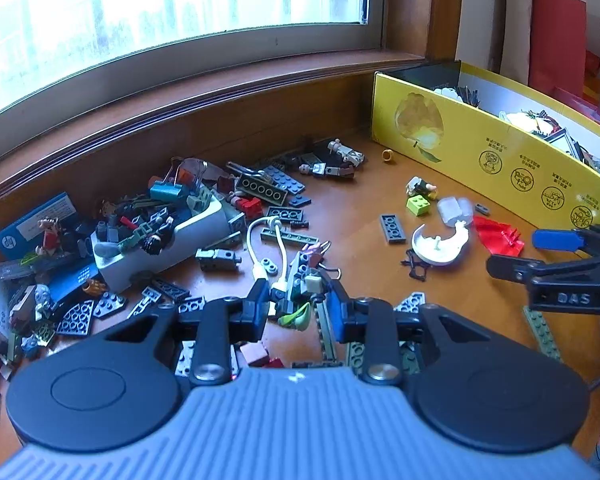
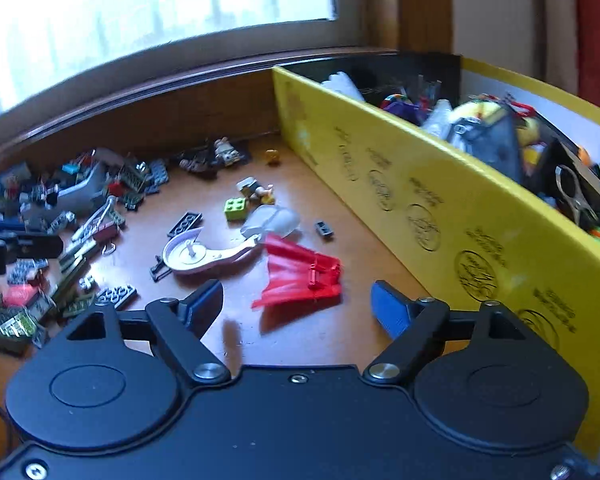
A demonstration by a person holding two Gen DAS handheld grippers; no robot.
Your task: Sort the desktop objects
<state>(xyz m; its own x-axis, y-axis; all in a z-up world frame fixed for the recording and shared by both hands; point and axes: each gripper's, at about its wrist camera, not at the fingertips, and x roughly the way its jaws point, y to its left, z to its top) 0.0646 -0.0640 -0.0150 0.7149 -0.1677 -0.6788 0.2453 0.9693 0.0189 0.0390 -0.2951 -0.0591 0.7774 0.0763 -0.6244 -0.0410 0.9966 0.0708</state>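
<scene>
A wooden surface (image 1: 352,216) runs under a bright window (image 1: 172,4), scattered with toy bricks and odds and ends. The left hand-held gripper (image 1: 296,300) has its jaws drawn narrow, pinching one small grey-green brick cluster (image 1: 302,284), one white cable (image 1: 268,240) looping just beyond it. Ahead and to its left sits one heap of bricks (image 1: 160,216) around a single white toy car body (image 1: 160,252).

The right hand-held gripper (image 2: 298,308) stands wide with nothing between its blue pads — one red ribbed piece (image 2: 300,276) lies on the surface just ahead of the gap. Beyond that lie one white curved shell (image 2: 204,256), one lime brick (image 2: 236,208) and one clear plastic piece (image 2: 272,220). To its right runs one yellow box (image 2: 420,200), already full of sorted things.
</scene>
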